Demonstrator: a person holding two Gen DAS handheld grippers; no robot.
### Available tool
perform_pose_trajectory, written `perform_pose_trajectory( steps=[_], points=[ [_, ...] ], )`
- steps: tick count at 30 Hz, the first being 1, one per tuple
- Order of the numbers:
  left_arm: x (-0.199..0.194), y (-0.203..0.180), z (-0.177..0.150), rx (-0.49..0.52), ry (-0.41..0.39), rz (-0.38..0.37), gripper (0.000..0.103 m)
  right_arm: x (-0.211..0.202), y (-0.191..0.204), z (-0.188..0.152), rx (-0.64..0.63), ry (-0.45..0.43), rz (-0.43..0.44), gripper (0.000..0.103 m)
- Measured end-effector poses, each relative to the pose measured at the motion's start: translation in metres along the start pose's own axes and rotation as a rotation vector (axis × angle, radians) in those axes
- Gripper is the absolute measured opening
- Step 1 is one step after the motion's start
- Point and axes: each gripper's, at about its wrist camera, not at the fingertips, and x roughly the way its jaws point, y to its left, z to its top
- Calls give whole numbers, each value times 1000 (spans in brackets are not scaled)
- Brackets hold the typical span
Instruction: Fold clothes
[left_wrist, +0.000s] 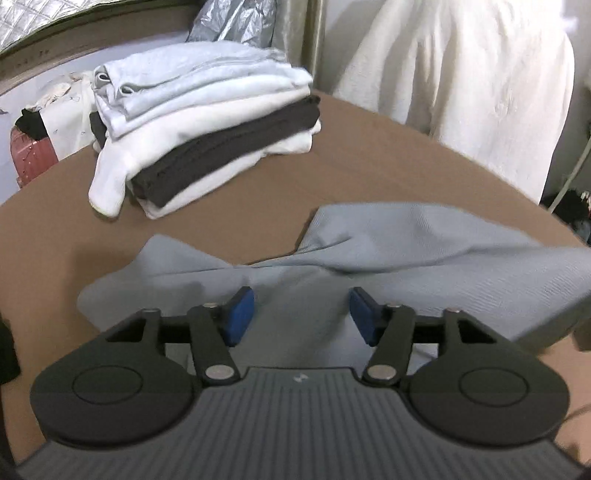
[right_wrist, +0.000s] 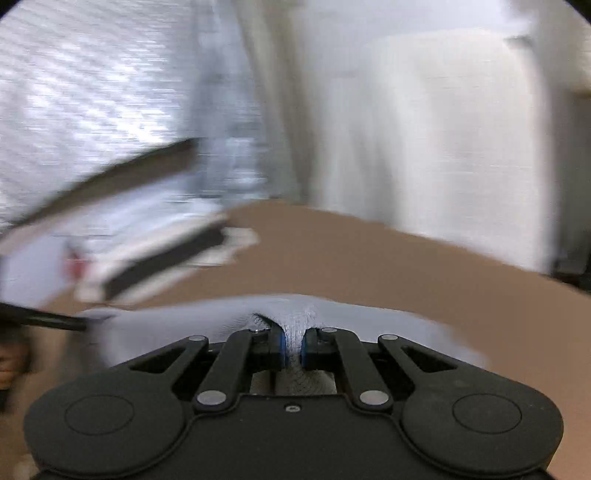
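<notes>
My desk (left_wrist: 369, 147) is a plain brown top with a curved far edge, and the stack of folded clothes (left_wrist: 199, 122) on it is my landmark: white and pale blue pieces with one dark layer through the middle. Behind the stack I see a crinkled silver bag (left_wrist: 236, 22) and a quilted silvery cover (left_wrist: 40, 18); off the desk edge beside it sits a red case (left_wrist: 31, 155). Across the desk from the stack hangs a big white cloth (left_wrist: 461, 74). The light blue garment (left_wrist: 406, 254) lies rumpled on the desk in front of the stack, nearer to me. My left tongs (left_wrist: 301, 314) hover over it with the blue pads apart and nothing between them. My right tongs (right_wrist: 293, 347) are pinched on a bunched ridge of the same garment, though that view is badly smeared.
</notes>
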Motion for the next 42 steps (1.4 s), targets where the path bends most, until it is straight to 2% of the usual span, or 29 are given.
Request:
perform_pose_trajectory(
  steps=[2, 3, 4, 6, 7, 9, 10, 11, 12, 16, 18, 20, 22, 23, 25, 26, 28, 29, 30, 31, 32, 35, 37, 39, 40, 41, 42],
  points=[
    [7, 0, -6, 33, 14, 42, 59, 2, -24, -21, 7, 68, -187, 8],
    [10, 2, -10, 43, 21, 57, 60, 10, -33, -33, 1, 121, -244, 8],
    [13, 4, -13, 52, 28, 73, 62, 19, -41, -44, 0, 176, -281, 8],
    [21, 8, -21, 50, 65, 81, 66, 36, -54, -58, 21, 269, -295, 10],
    [25, 11, -25, 43, 88, 84, 66, 40, -54, -57, 26, 280, -296, 11],
    [37, 14, -31, 27, 131, 107, 67, 42, -51, -49, 33, 254, -311, 34],
    [43, 16, -33, 19, 153, 119, 69, 36, -51, -43, 35, 221, -340, 56],
    [49, 18, -36, 11, 174, 131, 70, 30, -51, -38, 28, 174, -370, 67],
    [55, 21, -39, -4, 193, 144, 72, 26, -48, -33, 19, 129, -384, 68],
    [64, 42, -53, -96, 268, 172, 72, 28, -42, -29, 71, 41, -242, 68],
    [65, 45, -61, -119, 336, 122, 72, 24, -42, -31, 103, 7, -168, 68],
    [62, 43, -68, -152, 363, 59, 72, 17, -35, -32, 107, -51, -95, 68],
    [62, 36, -70, -152, 371, 8, 72, 17, -19, -29, 91, -73, 61, 68],
    [64, 33, -71, -145, 370, -8, 73, 22, -7, -30, 78, -44, 180, 68],
    [69, 29, -72, -148, 359, -10, 83, 42, 20, -39, 12, 102, 433, 69],
    [72, 30, -73, -166, 354, -13, 85, 52, 37, -48, -48, 175, 485, 69],
    [77, 31, -76, -206, 342, -20, 88, 72, 72, -69, -195, 312, 507, 69],
    [77, 30, -76, -203, 335, -17, 86, 81, 90, -80, -268, 381, 516, 69],
    [74, 26, -73, -163, 328, -5, 62, 88, 106, -92, -355, 429, 503, 69],
    [72, 21, -70, -123, 321, 8, 24, 92, 121, -105, -456, 459, 480, 69],
    [69, 17, -66, -90, 310, 14, 8, 92, 134, -117, -537, 477, 467, 70],
    [56, 9, -45, -72, 243, -4, 5, 97, 162, -146, -735, 473, 441, 69],
    [50, 5, -31, -77, 182, -6, 5, 101, 165, -152, -817, 353, 405, 66],
    [46, -2, -20, -36, 127, 17, 5, 106, 165, -155, -889, 218, 365, 65],
    [46, -6, -16, -9, 105, 31, 5, 110, 161, -155, -900, 166, 355, 59],
    [46, -11, -13, 21, 80, 45, 5, 115, 155, -152, -879, 145, 371, 37],
    [44, -17, -13, 63, 51, 64, 5, 120, 147, -148, -845, 136, 397, 19]
  ],
)
